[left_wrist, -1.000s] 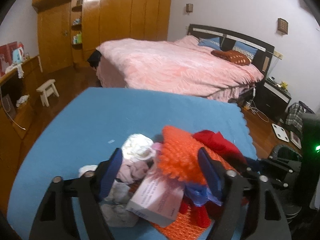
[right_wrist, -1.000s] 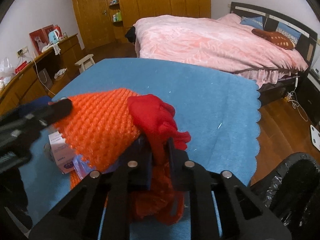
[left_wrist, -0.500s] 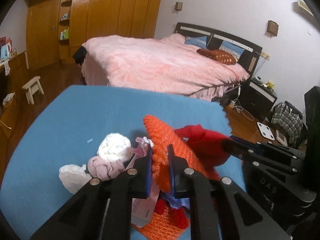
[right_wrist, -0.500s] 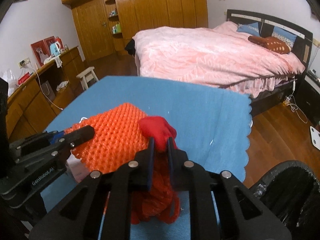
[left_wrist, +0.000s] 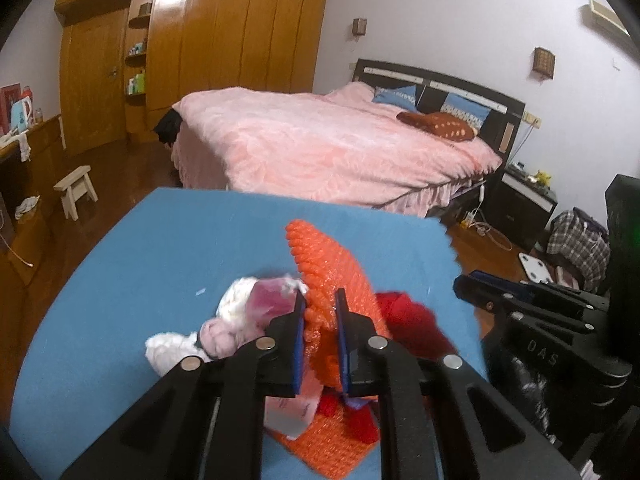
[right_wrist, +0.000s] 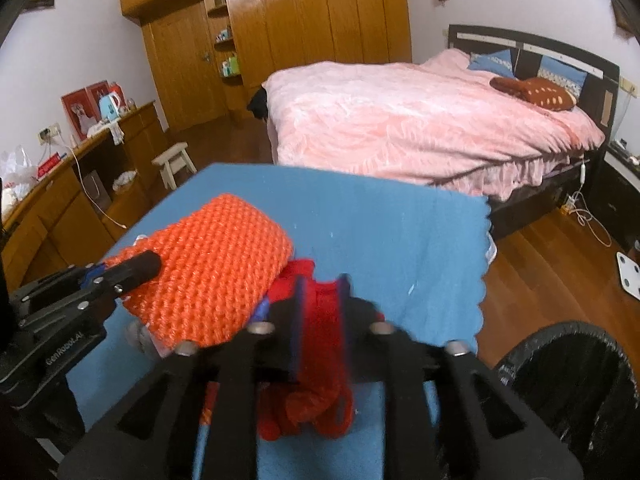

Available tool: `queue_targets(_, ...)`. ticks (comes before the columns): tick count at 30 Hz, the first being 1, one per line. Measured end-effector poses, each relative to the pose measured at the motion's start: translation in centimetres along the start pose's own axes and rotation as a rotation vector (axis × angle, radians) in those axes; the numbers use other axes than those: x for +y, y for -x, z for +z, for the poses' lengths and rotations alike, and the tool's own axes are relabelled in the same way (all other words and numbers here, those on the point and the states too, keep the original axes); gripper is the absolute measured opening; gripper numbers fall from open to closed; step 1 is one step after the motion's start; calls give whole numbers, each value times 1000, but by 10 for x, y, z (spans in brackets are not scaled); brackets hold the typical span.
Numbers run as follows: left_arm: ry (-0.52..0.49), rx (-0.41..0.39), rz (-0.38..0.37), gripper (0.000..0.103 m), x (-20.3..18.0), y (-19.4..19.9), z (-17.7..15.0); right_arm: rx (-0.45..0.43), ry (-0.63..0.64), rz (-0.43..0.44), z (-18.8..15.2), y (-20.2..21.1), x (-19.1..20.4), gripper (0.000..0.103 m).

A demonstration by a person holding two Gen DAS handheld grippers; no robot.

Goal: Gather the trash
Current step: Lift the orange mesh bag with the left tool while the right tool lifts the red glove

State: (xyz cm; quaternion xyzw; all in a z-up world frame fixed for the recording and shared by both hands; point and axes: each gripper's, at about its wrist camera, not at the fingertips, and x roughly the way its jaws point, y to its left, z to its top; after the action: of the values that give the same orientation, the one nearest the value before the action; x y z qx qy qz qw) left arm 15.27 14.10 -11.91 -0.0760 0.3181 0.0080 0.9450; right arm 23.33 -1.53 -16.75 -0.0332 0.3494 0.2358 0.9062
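Observation:
An orange bubble-textured sheet [left_wrist: 320,256] stands up from the trash pile on the blue table [left_wrist: 160,260]. My left gripper [left_wrist: 319,304] is shut on its edge. In the right wrist view the same sheet [right_wrist: 216,272] hangs from the left gripper [right_wrist: 120,272]. A crumpled red net [right_wrist: 320,320] sits between the jaws of my right gripper [right_wrist: 320,284], which are opening and no longer pinch it. In the left wrist view the red net [left_wrist: 408,320] is blurred, just left of the right gripper [left_wrist: 476,286]. White and pink tissue wads [left_wrist: 236,308] and a pink carton [left_wrist: 288,416] lie beside the sheet.
A black bin [right_wrist: 568,392] with a dark liner stands off the table's right front corner. Beyond the table's far edge is a pink bed [left_wrist: 340,148]. A small stool [left_wrist: 76,192] and wooden cabinets [right_wrist: 68,216] line the left side. A scale [right_wrist: 630,276] lies on the floor.
The left gripper closed on the orange sheet and raised its edge. The right gripper rose with the red net, and its jaws have now parted.

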Motion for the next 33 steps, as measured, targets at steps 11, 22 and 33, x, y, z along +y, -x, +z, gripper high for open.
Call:
queue_targets(11,24,25,4,13,16,-14,-11,121,7,-17,-27,-53,1,60)
queue_targets(22,38,-3,-4,13,18,-6,-6,63,-33,90,-8,-20,-1,9)
queue_targets(33,15,-125,-53,13,-10,44,26,-105,-88,106,33,65,-10,9)
